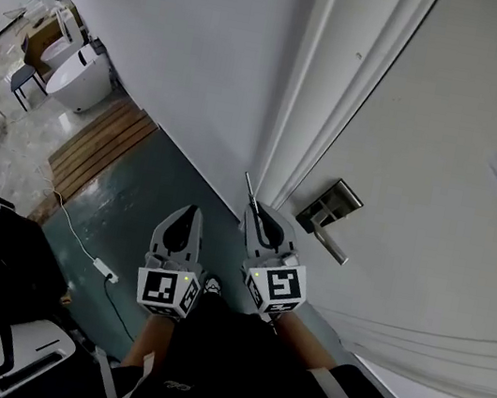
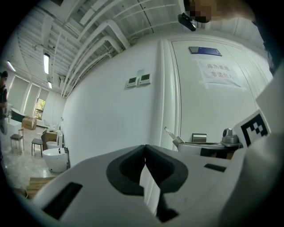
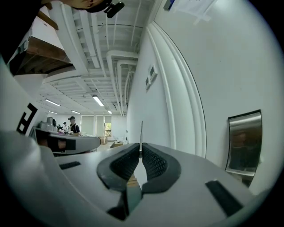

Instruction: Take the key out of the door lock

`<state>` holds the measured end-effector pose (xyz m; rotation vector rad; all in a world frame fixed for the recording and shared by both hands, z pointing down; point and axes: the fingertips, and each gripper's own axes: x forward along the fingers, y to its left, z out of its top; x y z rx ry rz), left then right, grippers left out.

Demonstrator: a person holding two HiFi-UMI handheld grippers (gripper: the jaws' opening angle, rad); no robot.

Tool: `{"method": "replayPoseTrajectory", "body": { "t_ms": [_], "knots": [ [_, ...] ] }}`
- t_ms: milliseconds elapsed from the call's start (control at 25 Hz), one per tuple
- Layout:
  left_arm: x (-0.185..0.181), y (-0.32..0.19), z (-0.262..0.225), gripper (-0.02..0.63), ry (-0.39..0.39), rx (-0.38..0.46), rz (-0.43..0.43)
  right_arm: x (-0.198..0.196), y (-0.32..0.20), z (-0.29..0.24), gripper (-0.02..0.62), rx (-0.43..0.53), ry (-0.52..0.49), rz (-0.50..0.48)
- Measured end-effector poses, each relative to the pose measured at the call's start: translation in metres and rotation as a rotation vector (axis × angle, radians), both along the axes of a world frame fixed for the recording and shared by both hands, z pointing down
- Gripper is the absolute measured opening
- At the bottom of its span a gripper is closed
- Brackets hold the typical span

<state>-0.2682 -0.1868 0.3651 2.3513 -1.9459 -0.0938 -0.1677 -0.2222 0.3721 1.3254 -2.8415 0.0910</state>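
Between right gripper's [image 3: 140,154] ribbed jaws — thin, flat metal key [image 3: 141,133].

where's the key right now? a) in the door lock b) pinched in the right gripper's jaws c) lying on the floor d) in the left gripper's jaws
b: the thin silver metal key sticks out from between the shut jaws of the right gripper, clear of the silver metal lock plate.
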Motion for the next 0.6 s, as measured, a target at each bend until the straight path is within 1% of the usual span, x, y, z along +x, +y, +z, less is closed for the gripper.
{"method": "replayPoseTrajectory", "body": {
  "t_ms": [240,360,600],
  "knots": [
    [0.011,0.002,-0.019,0.023,-0.006,0.046,0.026,0.011,0.002,-0.019,0.031,0.051,-0.008,0.038],
    [0.013,0.003,-0.02,0.023,-0.012,0.051,0.035,0.013,0.004,-0.021,0.031,0.059,-0.017,0.042],
    [0.02,0.006,-0.019,0.023,-0.002,0.05,0.049,0.016,0.009,-0.022,0.031,0.059,-0.021,0.048]
  ]
}}
